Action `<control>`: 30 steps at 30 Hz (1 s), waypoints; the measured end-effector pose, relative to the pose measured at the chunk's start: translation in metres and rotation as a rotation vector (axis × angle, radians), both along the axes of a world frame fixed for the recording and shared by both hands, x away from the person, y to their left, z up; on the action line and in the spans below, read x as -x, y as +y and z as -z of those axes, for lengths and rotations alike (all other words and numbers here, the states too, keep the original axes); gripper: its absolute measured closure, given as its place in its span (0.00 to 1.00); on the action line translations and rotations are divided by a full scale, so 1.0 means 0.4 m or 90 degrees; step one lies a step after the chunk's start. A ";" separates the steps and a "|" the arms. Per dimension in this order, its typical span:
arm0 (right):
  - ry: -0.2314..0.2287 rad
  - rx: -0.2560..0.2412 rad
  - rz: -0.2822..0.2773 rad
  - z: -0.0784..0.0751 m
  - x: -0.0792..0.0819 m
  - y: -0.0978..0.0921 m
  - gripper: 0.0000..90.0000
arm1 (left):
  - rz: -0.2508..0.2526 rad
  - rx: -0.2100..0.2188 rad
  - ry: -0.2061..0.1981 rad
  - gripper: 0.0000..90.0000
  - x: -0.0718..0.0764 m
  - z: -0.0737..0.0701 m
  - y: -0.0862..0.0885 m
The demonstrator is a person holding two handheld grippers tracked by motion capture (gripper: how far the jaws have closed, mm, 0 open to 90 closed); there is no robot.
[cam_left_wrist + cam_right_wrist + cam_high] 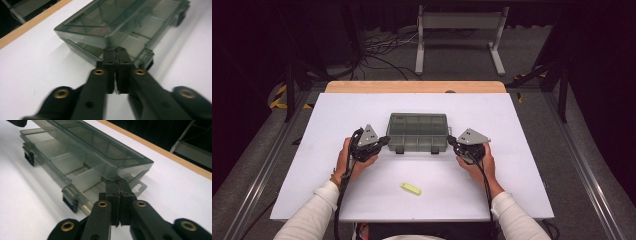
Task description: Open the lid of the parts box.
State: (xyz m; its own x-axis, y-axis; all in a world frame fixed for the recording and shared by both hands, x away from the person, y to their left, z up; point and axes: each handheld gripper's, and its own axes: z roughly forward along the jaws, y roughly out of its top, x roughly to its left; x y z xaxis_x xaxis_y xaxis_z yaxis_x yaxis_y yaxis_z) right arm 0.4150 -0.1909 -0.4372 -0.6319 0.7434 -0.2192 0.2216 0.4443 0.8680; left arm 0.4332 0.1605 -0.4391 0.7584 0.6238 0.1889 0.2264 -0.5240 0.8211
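A smoky translucent compartment box (418,131) sits mid-table with its lid (100,20) raised a little above the base. My left gripper (385,141) is at the box's left end, shut, its tips (115,51) wedged under the lid's near corner. At the right end my right gripper (450,140) is also shut, and its tips (117,182) sit beneath the lid (82,147) at the other near corner. Nothing shows between either pair of jaws. The compartments look empty.
A small yellow piece (410,188) lies on the white table (512,180) near the front, between the person's forearms. Two dark latches (399,149) hang on the box's near side. A wooden strip (412,87) edges the table's far side.
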 end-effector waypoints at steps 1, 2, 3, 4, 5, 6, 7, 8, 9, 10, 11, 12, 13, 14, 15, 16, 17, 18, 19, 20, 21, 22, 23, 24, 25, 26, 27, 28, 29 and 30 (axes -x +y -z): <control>0.001 -0.003 0.004 0.000 -0.001 -0.001 0.94 | -0.010 0.004 -0.002 0.88 -0.002 0.002 -0.001; -0.001 -0.003 0.011 -0.001 -0.005 -0.003 0.91 | -0.011 0.006 0.000 0.85 -0.002 0.002 -0.002; -0.002 -0.003 0.014 -0.002 -0.005 -0.004 0.90 | -0.024 0.005 -0.007 0.81 -0.004 0.003 -0.003; -0.005 -0.004 0.017 -0.004 -0.007 -0.006 0.88 | -0.041 0.007 -0.012 0.74 -0.008 0.004 -0.002; -0.011 -0.002 0.022 -0.008 -0.010 -0.008 0.83 | -0.045 0.012 -0.010 0.71 -0.010 0.004 -0.001; -0.015 -0.002 0.026 -0.011 -0.011 -0.008 0.82 | -0.056 0.009 -0.020 0.66 -0.011 0.004 -0.001; -0.018 -0.003 0.027 -0.013 -0.013 -0.008 0.82 | -0.073 0.009 -0.028 0.60 -0.013 0.004 0.000; -0.023 -0.003 0.028 -0.017 -0.016 -0.008 0.80 | -0.078 0.017 -0.032 0.56 -0.018 0.002 0.002; -0.029 -0.005 0.030 -0.021 -0.019 -0.006 0.79 | -0.081 0.025 -0.034 0.54 -0.020 0.000 0.002; -0.032 -0.005 0.030 -0.024 -0.021 -0.005 0.79 | -0.086 0.029 -0.044 0.54 -0.023 -0.004 0.000; -0.038 0.000 0.032 -0.028 -0.023 -0.002 0.78 | -0.089 0.030 -0.053 0.54 -0.024 -0.008 -0.002; -0.043 0.000 0.032 -0.031 -0.023 -0.001 0.78 | -0.089 0.032 -0.060 0.54 -0.026 -0.011 -0.003; -0.045 0.001 0.032 -0.033 -0.023 0.000 0.77 | -0.089 0.033 -0.075 0.53 -0.029 -0.017 -0.005; -0.052 0.008 0.033 -0.039 -0.023 0.001 0.76 | -0.089 0.036 -0.077 0.53 -0.030 -0.019 -0.008; -0.058 0.012 0.035 -0.042 -0.022 0.002 0.76 | -0.083 0.031 -0.080 0.56 -0.033 -0.023 -0.011; -0.064 0.015 0.033 -0.047 -0.022 0.003 0.76 | -0.082 0.025 -0.089 0.58 -0.035 -0.027 -0.014; -0.068 0.014 0.033 -0.052 -0.023 0.003 0.75 | -0.086 0.022 -0.098 0.59 -0.036 -0.030 -0.016; -0.072 0.015 0.033 -0.057 -0.023 0.003 0.75 | -0.084 0.023 -0.103 0.63 -0.038 -0.035 -0.016; -0.070 0.013 0.031 -0.063 -0.025 0.003 0.75 | -0.080 0.021 -0.104 0.65 -0.040 -0.040 -0.016; -0.067 0.010 0.029 -0.068 -0.026 0.004 0.76 | -0.083 0.021 -0.107 0.67 -0.042 -0.045 -0.017; -0.070 0.009 0.031 -0.075 -0.026 0.005 0.76 | -0.080 0.018 -0.113 0.70 -0.043 -0.048 -0.017; -0.071 0.008 0.030 -0.079 -0.027 0.005 0.77 | -0.079 0.016 -0.116 0.73 -0.045 -0.052 -0.018; -0.073 0.007 0.030 -0.084 -0.028 0.006 0.78 | -0.078 0.015 -0.117 0.74 -0.048 -0.056 -0.018; -0.075 0.010 0.029 -0.090 -0.031 0.008 0.79 | -0.078 0.014 -0.118 0.76 -0.050 -0.059 -0.019; -0.076 0.012 0.028 -0.095 -0.034 0.009 0.80 | -0.078 0.014 -0.120 0.77 -0.052 -0.062 -0.020; -0.079 0.013 0.026 -0.099 -0.037 0.009 0.80 | -0.078 0.016 -0.120 0.78 -0.055 -0.065 -0.021; -0.079 0.013 0.026 -0.099 -0.037 0.009 0.80 | -0.078 0.016 -0.120 0.79 -0.055 -0.065 -0.021; -0.082 0.011 0.023 -0.102 -0.040 0.009 0.81 | -0.069 0.025 -0.113 0.79 -0.058 -0.068 -0.021; -0.081 0.009 0.017 -0.104 -0.043 0.010 0.82 | -0.067 0.025 -0.116 0.80 -0.061 -0.071 -0.020; -0.080 0.008 0.016 -0.105 -0.045 0.011 0.82 | -0.067 0.026 -0.113 0.80 -0.064 -0.073 -0.021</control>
